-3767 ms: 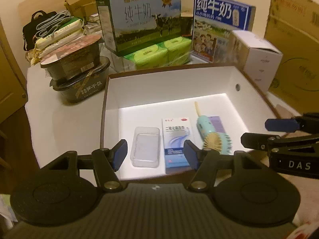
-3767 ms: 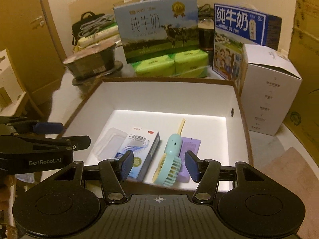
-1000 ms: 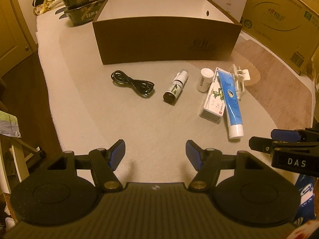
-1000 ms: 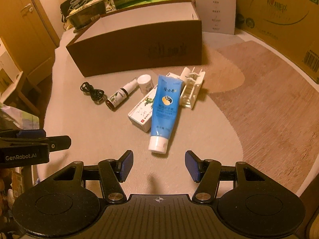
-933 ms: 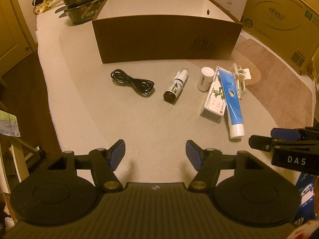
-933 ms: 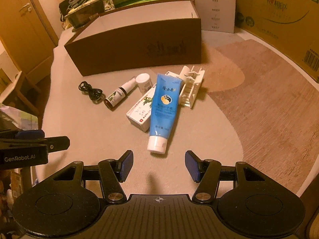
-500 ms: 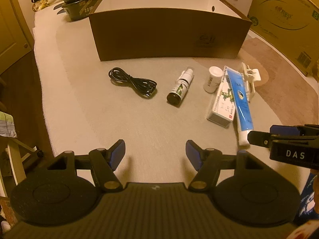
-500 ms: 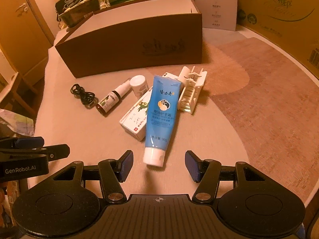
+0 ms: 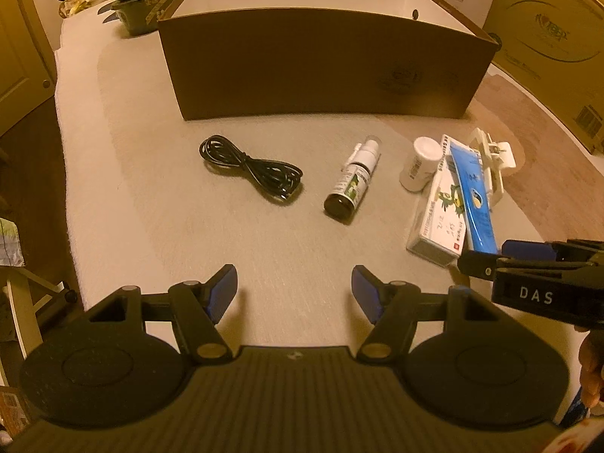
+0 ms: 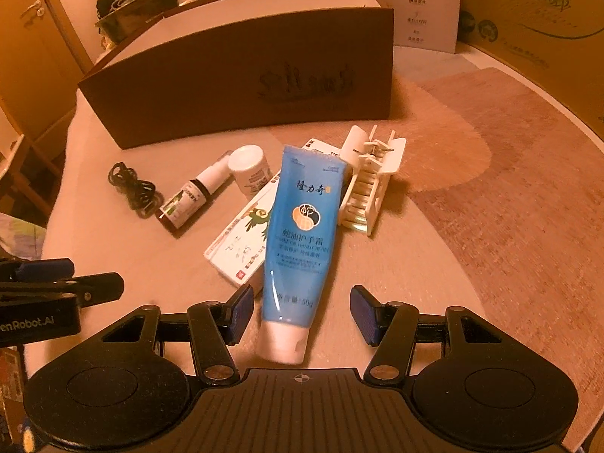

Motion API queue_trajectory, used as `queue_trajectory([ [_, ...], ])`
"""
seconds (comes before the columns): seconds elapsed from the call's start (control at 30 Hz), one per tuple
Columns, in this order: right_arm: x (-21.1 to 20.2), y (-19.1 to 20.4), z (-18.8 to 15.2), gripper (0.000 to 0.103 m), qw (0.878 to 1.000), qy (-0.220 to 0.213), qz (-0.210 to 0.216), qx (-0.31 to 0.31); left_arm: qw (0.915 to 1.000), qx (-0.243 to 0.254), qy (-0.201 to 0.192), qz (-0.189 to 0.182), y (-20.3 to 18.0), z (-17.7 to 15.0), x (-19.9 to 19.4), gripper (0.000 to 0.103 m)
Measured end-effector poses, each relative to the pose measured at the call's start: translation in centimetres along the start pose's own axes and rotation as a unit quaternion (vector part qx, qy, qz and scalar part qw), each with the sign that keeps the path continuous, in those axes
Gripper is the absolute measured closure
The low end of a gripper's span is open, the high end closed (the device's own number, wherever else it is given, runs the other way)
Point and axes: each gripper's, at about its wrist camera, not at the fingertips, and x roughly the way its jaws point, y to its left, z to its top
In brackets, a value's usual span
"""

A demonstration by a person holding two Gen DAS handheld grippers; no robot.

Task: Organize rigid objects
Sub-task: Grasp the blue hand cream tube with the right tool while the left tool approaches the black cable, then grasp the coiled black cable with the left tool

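My right gripper [image 10: 298, 311] has its fingers spread around the blue tube [image 10: 302, 234]; closing near the cap risks dragging the carton [image 10: 241, 241] underneath. Left fingers [image 9: 222, 290] spread, empty.

Dim, warm amber cast. Box [image 9: 321, 71] front wall in deep shadow, its white inside lit brighter. Strong fisheye bending at edges, dark corners. Centre sharp; edges soft.

L claw [image 9: 294, 294] open, empty; cable [image 9: 251, 170], spray btl [image 9: 351, 185] ahead.
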Motion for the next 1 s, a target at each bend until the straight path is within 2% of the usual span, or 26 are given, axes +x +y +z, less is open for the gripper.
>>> queue_trajectory([
  [0.27,1.5,0.1,0.5,0.046,1.0,-0.005,-0.015,-0.013,1.0,-0.004,-0.001,0.004,0.4,0.7,0.7,0.038],
  [0.33,1.7,0.4,0.6,0.051,0.999,-0.011,-0.021,-0.025,1.0,-0.005,0.0,0.005,0.6,0.8,0.8,0.038],
  [0.37,1.7,0.5,0.6,0.063,0.999,-0.015,-0.024,-0.031,1.0,-0.006,-0.001,0.005,0.7,0.8,0.8,0.038],
  [0.4,1.7,0.7,0.7,0.064,0.999,-0.017,-0.027,-0.036,1.0,-0.008,-0.001,0.005,0.8,0.9,0.9,0.038],
  [0.7,0.0,0.7,1.4,0.066,0.997,-0.049,-0.026,-0.045,0.9997,-0.02,-0.011,0.004,1.2,2.0,1.3,0.038],
  [1.0,-1.2,0.0,3.5,0.066,0.997,-0.069,-0.018,-0.027,0.9994,-0.025,-0.017,0.014,0.8,5.0,3.8,0.038],
])
